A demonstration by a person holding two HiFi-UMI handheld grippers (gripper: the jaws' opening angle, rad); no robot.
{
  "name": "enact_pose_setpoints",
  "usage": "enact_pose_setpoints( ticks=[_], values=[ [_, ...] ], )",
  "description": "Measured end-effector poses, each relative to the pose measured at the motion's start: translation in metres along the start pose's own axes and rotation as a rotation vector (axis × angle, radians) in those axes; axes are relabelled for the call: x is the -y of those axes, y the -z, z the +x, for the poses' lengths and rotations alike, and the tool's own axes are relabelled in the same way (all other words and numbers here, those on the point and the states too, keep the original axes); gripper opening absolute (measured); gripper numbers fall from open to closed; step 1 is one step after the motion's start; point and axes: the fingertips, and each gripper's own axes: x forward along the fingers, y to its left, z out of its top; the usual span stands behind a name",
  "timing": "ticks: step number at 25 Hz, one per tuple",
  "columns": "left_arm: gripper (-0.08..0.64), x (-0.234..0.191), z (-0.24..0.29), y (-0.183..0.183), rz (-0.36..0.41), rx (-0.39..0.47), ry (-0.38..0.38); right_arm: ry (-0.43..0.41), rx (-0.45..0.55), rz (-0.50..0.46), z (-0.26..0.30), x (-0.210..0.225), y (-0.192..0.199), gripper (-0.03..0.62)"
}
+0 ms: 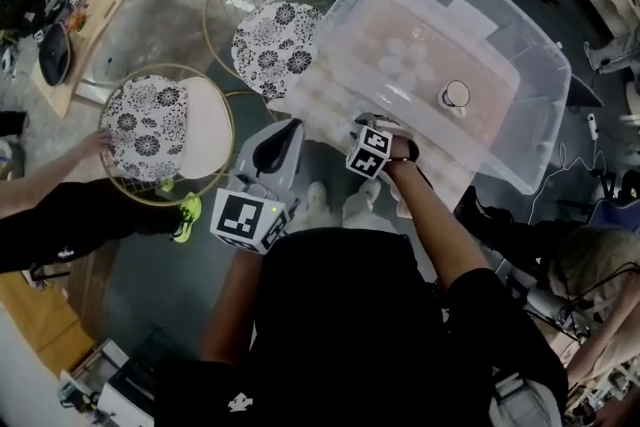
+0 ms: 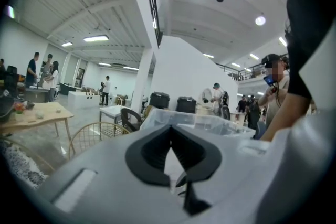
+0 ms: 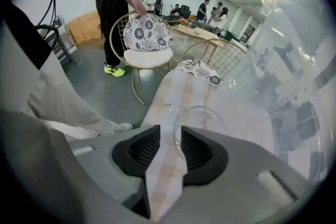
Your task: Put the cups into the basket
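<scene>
Two hand-held grippers, head view: the left hand-held gripper [image 1: 285, 140] hangs off the near edge of the bench [image 1: 318, 100], over open floor. The right hand-held gripper [image 1: 368, 127] sits at that edge, just beside the basket [image 1: 530, 130].
Basket, head view: one clear tub fills most of the bench, leaving only a narrow strip of checked cloth along its near side.
Cups, head view: one cup [image 1: 455, 95] stands inside the basket near its right end. Pale round shapes farther in are too faint to count.
Chairs, head view: two wire chairs, one [image 1: 270, 40] close to the bench's left end and one [image 1: 165, 125] well apart, with another person's hand [image 1: 97, 145] on its rim.
Left gripper view: the left hand-held gripper [image 2: 169, 136] has its pads meeting at the tips, with nothing between them. The basket [image 2: 210, 123] shows beyond, its lower part hidden by the gripper body.
Right gripper view: the right hand-held gripper [image 3: 170, 134] has its jaws narrowly parted. The wall of one clear cup [image 3: 202, 120] stands between them, close to one pad, with bare cloth showing beside the other. This cup is on the bench [image 3: 184, 92], outside the basket [image 3: 283, 60], and its base is cut off by the jaws.
</scene>
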Motion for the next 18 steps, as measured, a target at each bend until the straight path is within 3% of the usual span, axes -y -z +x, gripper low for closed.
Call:
enact_pose_setpoints(
  ticks=[9,14,18],
  values=[
    [0.008,-0.006,-0.008,0.01,0.011,-0.031,-0.033,-0.022,-0.09,-0.079,0.025,0.001,0.003,0.127],
    [0.008,-0.007,-0.008,0.012,0.004,-0.034,-0.039,-0.021,-0.165,-0.126,0.032,0.003,0.006,0.069],
    [0.008,-0.007,-0.006,0.011,0.002,-0.027,-0.041,-0.055,-0.161,-0.124,0.029,0.0,0.006,0.046]
  ],
)
